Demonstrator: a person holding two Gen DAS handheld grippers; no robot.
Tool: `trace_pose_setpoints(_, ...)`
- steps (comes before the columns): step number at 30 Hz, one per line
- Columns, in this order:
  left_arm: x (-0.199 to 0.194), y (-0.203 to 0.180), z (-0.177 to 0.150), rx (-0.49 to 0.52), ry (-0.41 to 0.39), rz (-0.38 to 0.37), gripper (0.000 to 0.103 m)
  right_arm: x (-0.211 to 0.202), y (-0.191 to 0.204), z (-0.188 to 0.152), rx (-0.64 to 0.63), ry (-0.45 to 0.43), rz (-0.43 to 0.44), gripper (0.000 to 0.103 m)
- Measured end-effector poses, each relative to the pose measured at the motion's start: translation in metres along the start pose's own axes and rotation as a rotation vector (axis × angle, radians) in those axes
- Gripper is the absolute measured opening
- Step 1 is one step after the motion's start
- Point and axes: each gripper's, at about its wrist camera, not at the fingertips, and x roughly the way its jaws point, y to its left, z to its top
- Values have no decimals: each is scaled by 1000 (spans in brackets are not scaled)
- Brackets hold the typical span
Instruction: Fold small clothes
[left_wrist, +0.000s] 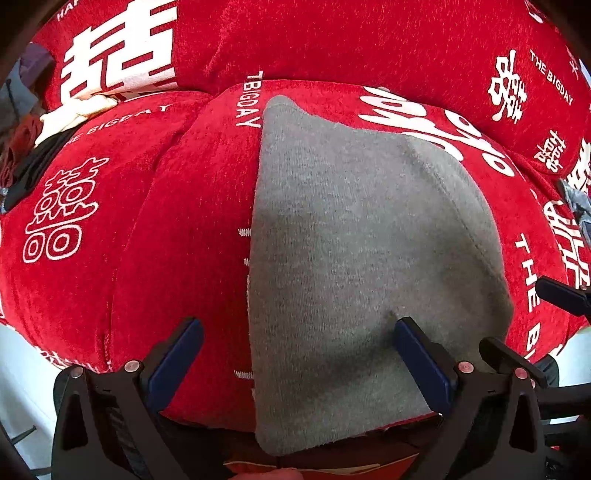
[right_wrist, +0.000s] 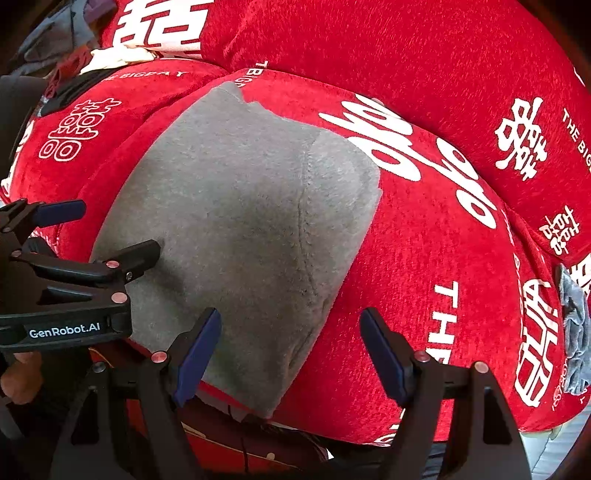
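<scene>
Left wrist view gives us the grey garment (left_wrist: 351, 258) lying flat on the red cushion (left_wrist: 177, 229), its near edge hanging a little over the cushion's front. We see a stitched seam curving down its right side, and a narrow tip pointing away toward the backrest. The left gripper (left_wrist: 299, 336) sits low at the near edge, jaws spread wide; its right finger presses on the grey knit, its left finger is over bare red fabric. Nothing is pinched between them.

Right wrist view shows us the same garment (right_wrist: 236, 229) from the right. The right gripper (right_wrist: 291, 328) also has its jaws wide apart, the left pad (right_wrist: 199, 350) over the garment's near corner, the other over the red cover. We see the left gripper's black body, marked GenRobot.AI, at the left edge, one finger touching the cloth.

Outward: white characters and "THE BIGDAY" lettering (left_wrist: 550, 77) on the cover, a red backrest cushion (right_wrist: 388, 55) behind, a crumpled grey-blue cloth (right_wrist: 576, 325) at far right, and mixed clothes (left_wrist: 33, 147) piled at far left.
</scene>
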Motion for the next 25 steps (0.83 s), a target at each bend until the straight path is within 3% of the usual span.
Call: trace_pose_setpoints(25,5,17,4,-61,-5,-44,103,7,20,12,-43,36,-20,80)
